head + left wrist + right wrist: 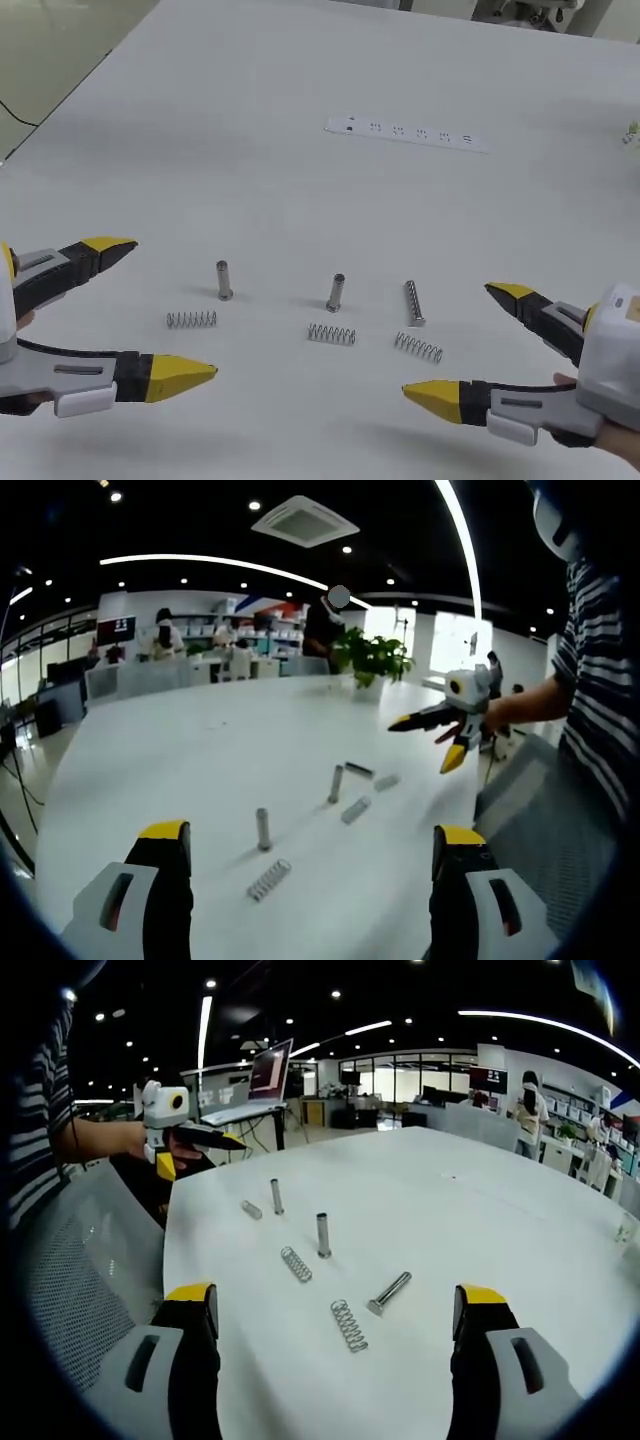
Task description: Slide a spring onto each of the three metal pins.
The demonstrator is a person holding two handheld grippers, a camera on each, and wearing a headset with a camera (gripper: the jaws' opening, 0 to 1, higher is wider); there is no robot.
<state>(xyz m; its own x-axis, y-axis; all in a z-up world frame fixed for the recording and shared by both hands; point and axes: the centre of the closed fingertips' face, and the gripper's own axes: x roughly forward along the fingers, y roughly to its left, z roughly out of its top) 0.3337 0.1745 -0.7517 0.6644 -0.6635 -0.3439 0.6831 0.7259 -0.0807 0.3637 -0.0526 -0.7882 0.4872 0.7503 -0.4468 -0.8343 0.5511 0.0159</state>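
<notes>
Three metal pins stand in a row on the white table: left pin [223, 280], middle pin [336, 292] and right pin [412, 302]. The right pin [388, 1293] lies on its side; the other two are upright. A loose spring lies in front of each: left spring [191, 319], middle spring [331, 334], right spring [418, 347]. My left gripper [165, 308] hovers open beside the left spring. Beside the right spring, my right gripper [455, 340] is open too. Both hold nothing. The right gripper [445, 725] faces me across the pins [336, 783].
A white power strip [405, 132] lies flat farther back on the table [250, 150]. The table's left edge runs diagonally at the upper left. A potted plant [370, 658] stands beyond the far end, and people sit at desks in the background.
</notes>
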